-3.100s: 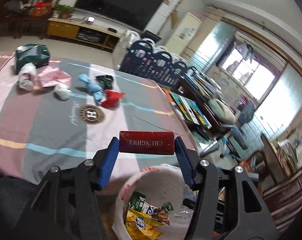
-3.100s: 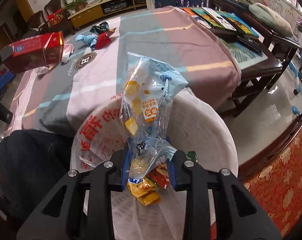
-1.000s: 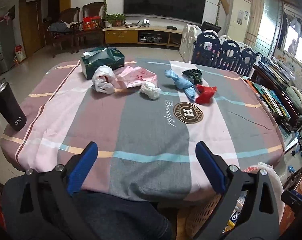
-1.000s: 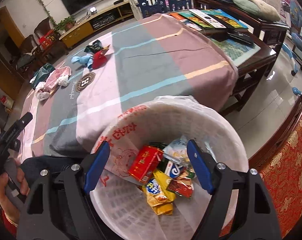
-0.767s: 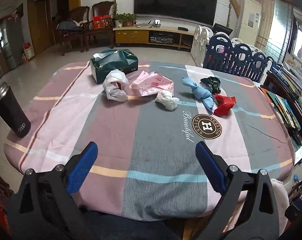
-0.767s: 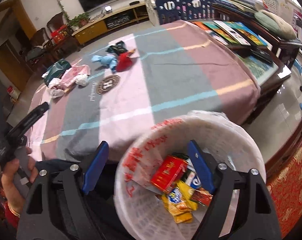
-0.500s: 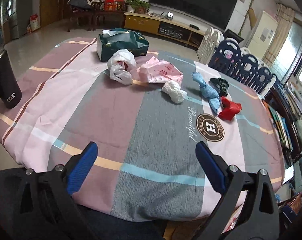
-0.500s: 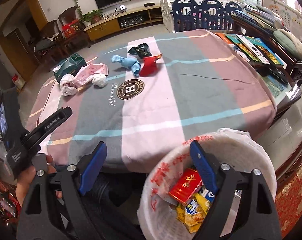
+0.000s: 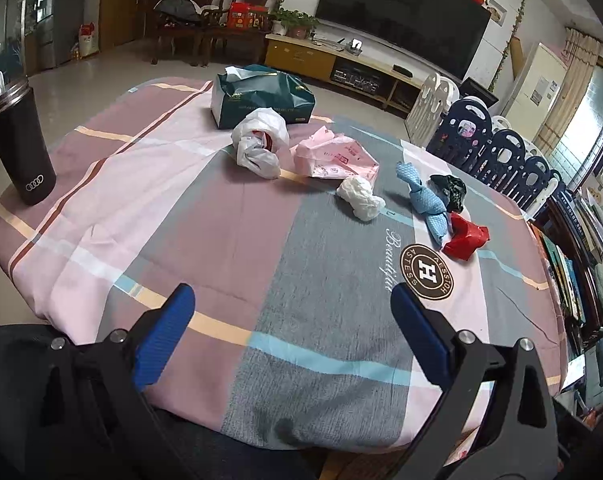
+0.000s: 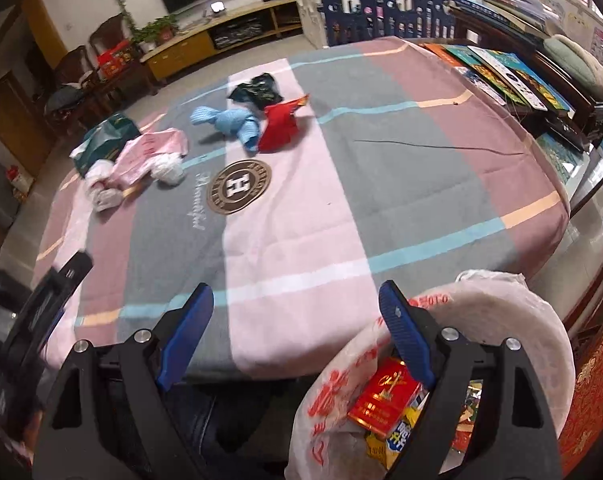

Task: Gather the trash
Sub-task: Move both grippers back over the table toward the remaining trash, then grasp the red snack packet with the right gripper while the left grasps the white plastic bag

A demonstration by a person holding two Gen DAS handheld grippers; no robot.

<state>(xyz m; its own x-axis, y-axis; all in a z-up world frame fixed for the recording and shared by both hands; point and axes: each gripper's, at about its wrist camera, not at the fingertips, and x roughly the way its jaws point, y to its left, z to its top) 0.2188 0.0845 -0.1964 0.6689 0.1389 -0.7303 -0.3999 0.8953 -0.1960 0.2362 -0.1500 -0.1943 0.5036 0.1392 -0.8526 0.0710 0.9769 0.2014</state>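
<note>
Both grippers are open and empty at the table's near edge. My left gripper (image 9: 291, 300) faces several crumpled bags across the cloth: a white bag (image 9: 259, 142), a pink bag (image 9: 333, 156), a small white wad (image 9: 361, 198), a blue bag (image 9: 425, 200), a black bag (image 9: 447, 188) and a red bag (image 9: 465, 236). My right gripper (image 10: 295, 294) sits over the white lined trash basket (image 10: 501, 312), which holds a red carton (image 10: 385, 396) and snack wrappers. The red bag (image 10: 279, 128) and blue bag (image 10: 229, 120) show far ahead.
A green tissue box (image 9: 261, 96) stands at the table's far side. A black tumbler (image 9: 19, 144) stands at the left edge. Books (image 10: 501, 64) lie on a dark side table at the right. Blue and white baby fence panels (image 9: 497, 156) stand beyond the table.
Both grippers let go of their trash into the basket, opened and swung up from the basket toward the table. The red carton and snack bag now lie in the basket.
</note>
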